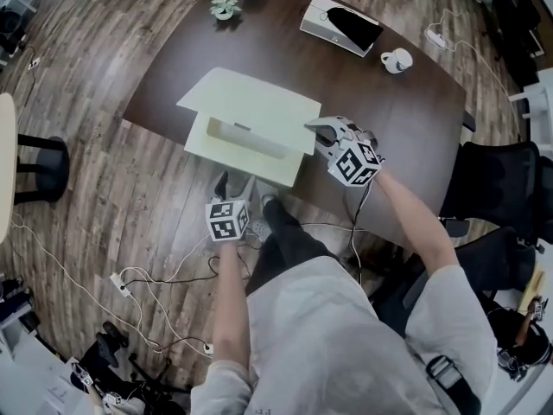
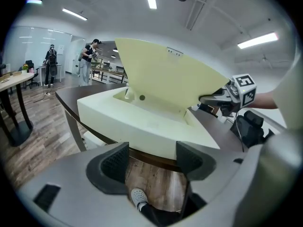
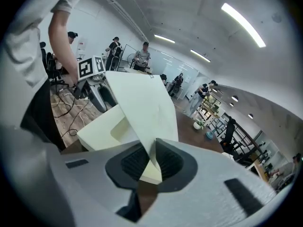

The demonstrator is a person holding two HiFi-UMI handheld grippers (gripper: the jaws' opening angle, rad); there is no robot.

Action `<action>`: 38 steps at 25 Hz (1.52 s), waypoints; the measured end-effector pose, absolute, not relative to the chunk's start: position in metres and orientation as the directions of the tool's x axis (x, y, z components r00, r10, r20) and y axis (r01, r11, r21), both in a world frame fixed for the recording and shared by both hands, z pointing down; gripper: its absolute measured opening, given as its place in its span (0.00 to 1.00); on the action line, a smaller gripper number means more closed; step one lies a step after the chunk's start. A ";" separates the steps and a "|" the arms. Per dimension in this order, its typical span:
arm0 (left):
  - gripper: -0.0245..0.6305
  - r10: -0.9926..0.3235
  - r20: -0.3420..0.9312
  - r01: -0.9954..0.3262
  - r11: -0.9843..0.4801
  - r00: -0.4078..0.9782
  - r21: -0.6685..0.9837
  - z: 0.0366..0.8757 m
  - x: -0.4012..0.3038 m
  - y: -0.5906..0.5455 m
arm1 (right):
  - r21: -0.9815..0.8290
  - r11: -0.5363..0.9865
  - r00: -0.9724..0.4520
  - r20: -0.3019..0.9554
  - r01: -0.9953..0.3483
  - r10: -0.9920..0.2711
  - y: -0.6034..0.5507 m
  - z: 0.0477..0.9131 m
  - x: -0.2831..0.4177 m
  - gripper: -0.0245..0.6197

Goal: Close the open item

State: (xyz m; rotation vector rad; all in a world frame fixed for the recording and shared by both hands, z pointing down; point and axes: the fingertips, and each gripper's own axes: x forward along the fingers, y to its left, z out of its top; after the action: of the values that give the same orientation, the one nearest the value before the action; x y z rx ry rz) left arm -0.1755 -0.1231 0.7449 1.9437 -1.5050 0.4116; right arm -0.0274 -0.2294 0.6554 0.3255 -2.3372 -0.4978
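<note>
Pale yellow all over, the box sits at the near edge of the dark brown table in the head view, right in front of the person. Its lid is up and hides most of the inside. The right gripper is at the lid's right corner. The left gripper hangs lower, just off the table edge, over the wood floor. It touches nothing.

In the left gripper view, the two dark pads stand wide apart. Only floor and a shoe show between them, so this gripper is empty. The box is just ahead and a bit higher. It looks smooth and plain, with a shallow dip inside and a small dark dot on the back wall. The lid rises from the far side like the cover of a half-open book. The right gripper nips its edge.

In the right gripper view, the jaws are nearly together and pinch the thin lid between them. The lid looks like a light, stiff, flat sheet.

I think the closing step is under way: the lid is caught but not down yet. Next, the right gripper should swing the lid down over the box, then let go before its jaws get trapped. The left gripper could steady the box so it does not slide off the edge.
</note>
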 end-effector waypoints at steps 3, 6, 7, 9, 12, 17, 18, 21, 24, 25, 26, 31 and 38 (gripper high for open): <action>0.50 -0.750 0.592 -0.947 -0.149 0.295 0.283 0.747 -0.177 -0.121 | 0.503 0.862 -0.697 0.598 -0.057 -0.395 -0.219 0.664 -0.030 0.10; 0.50 -0.755 0.589 -0.950 -0.149 0.290 0.275 0.749 -0.178 -0.119 | 0.560 0.828 -0.680 0.619 0.031 -0.393 -0.205 0.674 -0.031 0.10; 0.50 -0.757 0.588 -0.951 -0.148 0.286 0.273 0.749 -0.179 -0.119 | 0.571 0.818 -0.676 0.626 0.060 -0.388 -0.201 0.678 -0.031 0.10; 0.50 -0.761 0.585 -0.953 -0.145 0.280 0.267 0.749 -0.179 -0.119 | 0.585 0.806 -0.673 0.633 0.091 -0.383 -0.197 0.681 -0.029 0.10; 0.50 -0.768 0.579 -0.955 -0.142 0.274 0.262 0.748 -0.177 -0.121 | 0.594 0.796 -0.673 0.636 0.113 -0.379 -0.196 0.681 -0.029 0.10; 0.50 -0.777 0.575 -0.957 -0.124 0.258 0.261 0.750 -0.179 -0.121 | 0.657 0.708 -0.638 0.667 0.260 -0.385 -0.185 0.696 -0.034 0.10; 0.50 -0.778 0.576 -0.958 -0.117 0.252 0.261 0.750 -0.180 -0.120 | 0.673 0.675 -0.627 0.674 0.303 -0.390 -0.182 0.701 -0.034 0.10; 0.50 -0.778 0.584 -0.962 -0.089 0.230 0.260 0.752 -0.183 -0.120 | 0.688 0.592 -0.592 0.702 0.420 -0.396 -0.176 0.714 -0.033 0.10; 0.50 -0.778 0.587 -0.962 -0.079 0.223 0.260 0.753 -0.184 -0.121 | 0.665 0.542 -0.541 0.741 0.514 -0.397 -0.173 0.721 -0.032 0.10; 0.50 -0.779 0.586 -0.962 -0.079 0.223 0.261 0.753 -0.184 -0.121 | 0.650 0.530 -0.518 0.758 0.545 -0.397 -0.171 0.725 -0.031 0.11; 0.50 -0.779 0.586 -0.962 -0.080 0.224 0.262 0.753 -0.184 -0.121 | 0.639 0.513 -0.499 0.769 0.573 -0.399 -0.171 0.729 -0.031 0.11; 0.50 -0.781 0.582 -0.961 -0.081 0.226 0.265 0.755 -0.185 -0.121 | 0.645 0.424 -0.481 0.761 0.636 -0.436 -0.176 0.732 -0.035 0.12; 0.50 -0.863 0.473 -0.937 0.001 0.176 0.350 0.721 -0.209 -0.122 | 0.605 0.425 -0.455 0.792 0.673 -0.407 -0.170 0.735 -0.034 0.12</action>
State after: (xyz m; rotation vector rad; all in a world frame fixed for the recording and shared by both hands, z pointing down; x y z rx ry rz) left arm -0.2087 -0.1225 0.7215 1.8662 -1.6930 0.1609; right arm -0.0338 -0.1696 0.7348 -0.2390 -1.6136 -1.2674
